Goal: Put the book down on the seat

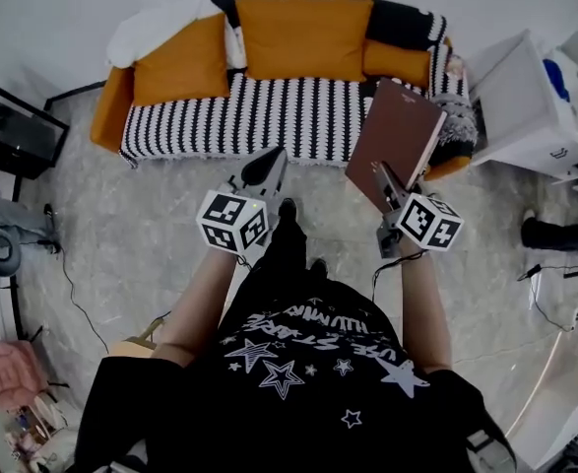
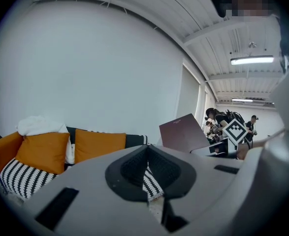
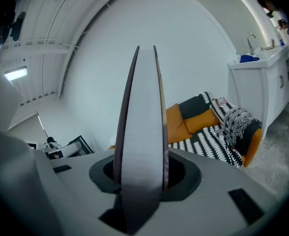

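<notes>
Black star-print shirt (image 1: 298, 363) nearest; right gripper (image 1: 385, 183) fingers clamp brown book (image 1: 399, 131), left gripper (image 1: 267, 170) fingers closed, empty. Striped sofa (image 1: 269, 116), orange cushions (image 1: 303, 37), grey floor (image 1: 151, 235).

right tool (image 3: 142, 181) clamped on book (image 3: 143, 117), page edge facing camera, upright; striped sofa (image 3: 210, 140) with orange cushions (image 3: 176, 124) behind, at right

sofa (image 1: 111, 111): orange, striped cover (image 1: 269, 116) draped over it (black-white)
on it: three orange cushions (image 1: 303, 35) along back, white blanket (image 1: 156, 26) at left
floor (image 1: 131, 244): grey, carries sofa
</notes>
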`<state>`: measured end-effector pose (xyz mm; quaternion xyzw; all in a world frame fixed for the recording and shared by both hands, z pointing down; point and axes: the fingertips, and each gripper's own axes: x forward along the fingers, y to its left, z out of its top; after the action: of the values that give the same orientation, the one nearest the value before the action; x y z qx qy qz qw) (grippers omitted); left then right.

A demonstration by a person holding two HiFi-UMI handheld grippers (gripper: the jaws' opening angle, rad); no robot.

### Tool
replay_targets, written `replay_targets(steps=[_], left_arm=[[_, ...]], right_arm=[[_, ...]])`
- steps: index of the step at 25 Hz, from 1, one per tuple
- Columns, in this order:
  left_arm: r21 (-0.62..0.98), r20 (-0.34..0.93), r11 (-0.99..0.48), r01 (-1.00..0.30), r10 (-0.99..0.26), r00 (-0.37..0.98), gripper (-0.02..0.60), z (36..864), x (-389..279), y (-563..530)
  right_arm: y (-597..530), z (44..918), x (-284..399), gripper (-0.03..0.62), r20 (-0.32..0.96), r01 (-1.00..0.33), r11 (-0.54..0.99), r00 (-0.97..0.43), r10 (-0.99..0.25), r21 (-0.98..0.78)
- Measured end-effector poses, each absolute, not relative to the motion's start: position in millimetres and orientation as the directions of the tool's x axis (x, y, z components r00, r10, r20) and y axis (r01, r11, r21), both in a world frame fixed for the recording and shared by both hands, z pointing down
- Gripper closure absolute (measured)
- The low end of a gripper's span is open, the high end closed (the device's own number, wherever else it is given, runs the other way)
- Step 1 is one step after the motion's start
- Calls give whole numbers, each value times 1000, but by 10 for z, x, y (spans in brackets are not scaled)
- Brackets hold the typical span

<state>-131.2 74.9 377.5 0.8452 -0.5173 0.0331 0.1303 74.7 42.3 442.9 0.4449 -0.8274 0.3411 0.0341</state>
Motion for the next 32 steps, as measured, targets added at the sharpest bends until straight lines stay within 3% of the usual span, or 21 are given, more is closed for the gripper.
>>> replay_targets(steps=[19, 32], left_arm=[[227, 186, -528, -818, -801, 569, 572, 3869, -1697, -1139], [244, 144, -582, -776, -769, 622, 572, 3780, -1946, -1848]], right_arm=[[-1250, 4366, 324, 439, 396, -816, 276, -506, -766, -508], [-1744, 4295, -11, 439, 397, -838, 240, -460, -794, -490]])
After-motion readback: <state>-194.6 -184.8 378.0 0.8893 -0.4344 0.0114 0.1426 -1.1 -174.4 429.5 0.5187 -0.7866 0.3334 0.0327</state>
